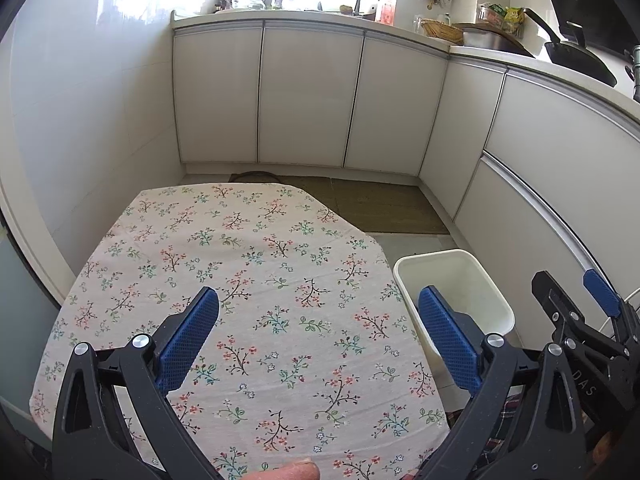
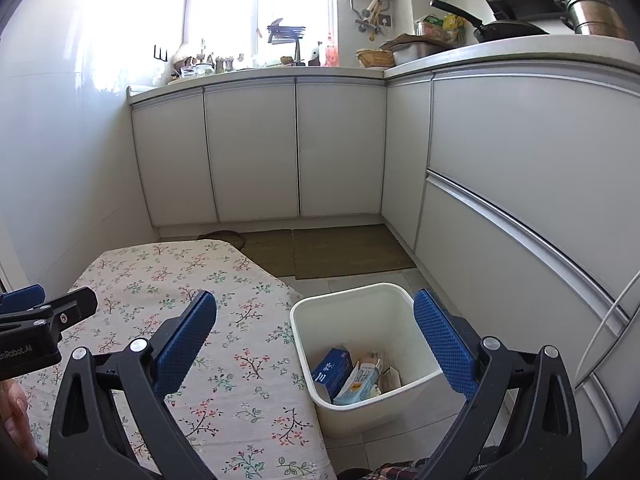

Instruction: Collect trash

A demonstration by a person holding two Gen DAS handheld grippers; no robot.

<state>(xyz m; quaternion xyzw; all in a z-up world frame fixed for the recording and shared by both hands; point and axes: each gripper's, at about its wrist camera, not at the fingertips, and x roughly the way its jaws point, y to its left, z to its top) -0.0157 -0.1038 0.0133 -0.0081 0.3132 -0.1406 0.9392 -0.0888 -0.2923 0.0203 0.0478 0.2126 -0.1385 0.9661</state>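
Observation:
A white plastic bin (image 2: 404, 390) stands on the floor to the right of a table with a floral cloth (image 2: 224, 352). Inside the bin lie a blue box (image 2: 332, 372) and several wrappers (image 2: 364, 380). My right gripper (image 2: 316, 340) is open and empty, held above the bin's left rim and the table edge. My left gripper (image 1: 318, 336) is open and empty above the floral cloth (image 1: 248, 280). The bin (image 1: 460, 280) shows at the table's right in the left wrist view, with the right gripper's fingers (image 1: 600, 292) beside it.
White cabinets (image 2: 256, 152) run along the back and right under a cluttered counter (image 2: 500, 52). Brown mats (image 2: 340, 252) lie on the floor beyond the table. A white wall (image 1: 80, 120) stands to the left. A white cable (image 2: 608, 320) hangs at the right.

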